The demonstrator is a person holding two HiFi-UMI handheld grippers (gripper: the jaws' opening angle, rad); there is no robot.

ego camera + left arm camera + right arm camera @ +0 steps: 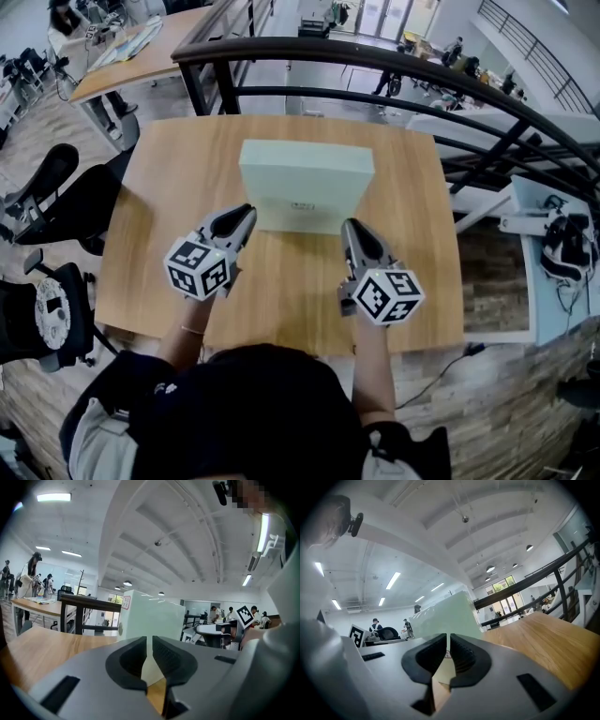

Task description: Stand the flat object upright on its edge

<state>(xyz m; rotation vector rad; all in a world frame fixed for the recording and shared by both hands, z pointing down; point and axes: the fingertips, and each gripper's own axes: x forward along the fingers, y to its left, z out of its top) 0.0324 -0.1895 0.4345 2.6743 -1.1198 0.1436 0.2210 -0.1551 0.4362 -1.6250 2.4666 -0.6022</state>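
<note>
Box (305, 187) stands on edge, long side crosswise — left tool (248, 215), right tool (349, 226) pressed together, empty.

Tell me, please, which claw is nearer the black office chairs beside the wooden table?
Left. The left claw is at the left corner of the pale green flat box, toward the black office chairs; the right claw is at its right corner, farther away.
</note>
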